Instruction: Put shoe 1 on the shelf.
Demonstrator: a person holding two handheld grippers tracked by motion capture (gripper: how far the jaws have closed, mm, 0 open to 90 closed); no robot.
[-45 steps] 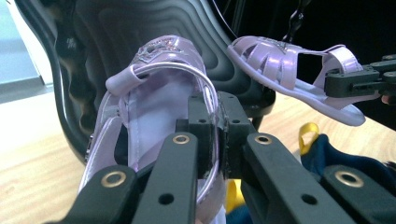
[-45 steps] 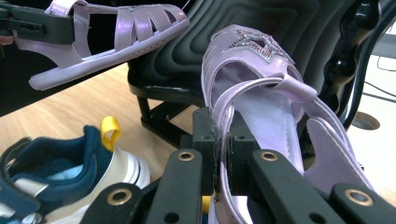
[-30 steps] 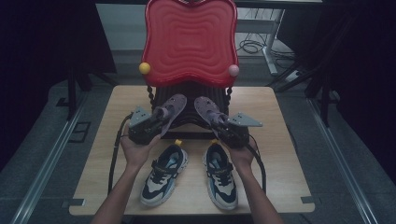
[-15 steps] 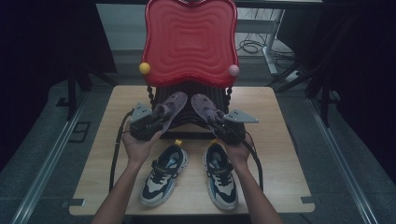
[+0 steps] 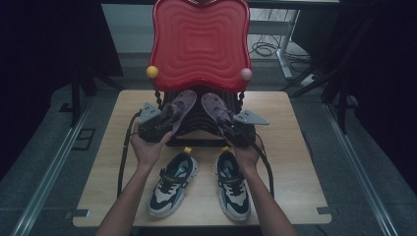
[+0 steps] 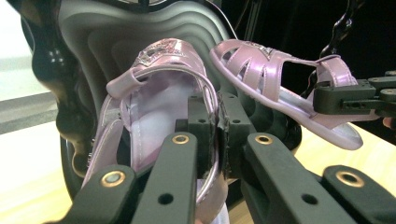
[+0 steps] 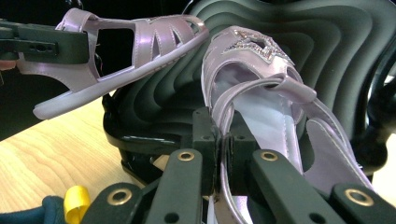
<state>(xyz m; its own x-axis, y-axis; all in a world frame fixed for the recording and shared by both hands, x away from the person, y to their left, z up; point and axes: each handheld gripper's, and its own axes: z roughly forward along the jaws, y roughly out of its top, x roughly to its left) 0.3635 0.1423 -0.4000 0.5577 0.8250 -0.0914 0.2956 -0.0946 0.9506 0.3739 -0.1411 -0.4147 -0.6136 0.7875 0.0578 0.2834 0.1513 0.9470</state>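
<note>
**Sandals lifted toward the rack, one per gripper**

Left sandal (image 5: 181, 104) is pinched by its side rim in the left gripper (image 5: 164, 115); the left gripper view has both pads clamped on the pink edge (image 6: 215, 122), jaws nearly together with only the rim between them. Right sandal (image 5: 215, 106) is held the same way by the right gripper (image 5: 227, 122), its rim squeezed between the pads (image 7: 219, 140) in the right gripper view. Both sandals are off the table, toes up and forward, over the ridged black base (image 5: 196, 120) of the red shoe rack (image 5: 199, 42). Left sandal's toe leans against the ridges; the right one looks just above or touching them, hard to say.

Change against the earlier high views: small. Both hands have edged slightly forward, sandals a touch closer to the red back panel and tilted steeper. Grip unchanged on both sides. My read: this is the last bit of the placing step, sandals being lined up on the rack slope, release not yet done.

Outward: a pair of navy-and-white sneakers (image 5: 173, 184) sits on the wooden table (image 5: 295, 167) just in front of the rack, between the person's forearms, untouched. Yellow heel tab (image 5: 187, 149) on the left sneaker lies close under the left hand (image 5: 147, 147). Yellow ball (image 5: 152, 72) and pink ball (image 5: 246, 74) sit at the rack's lower corners. Cables trail off both grippers.
</note>
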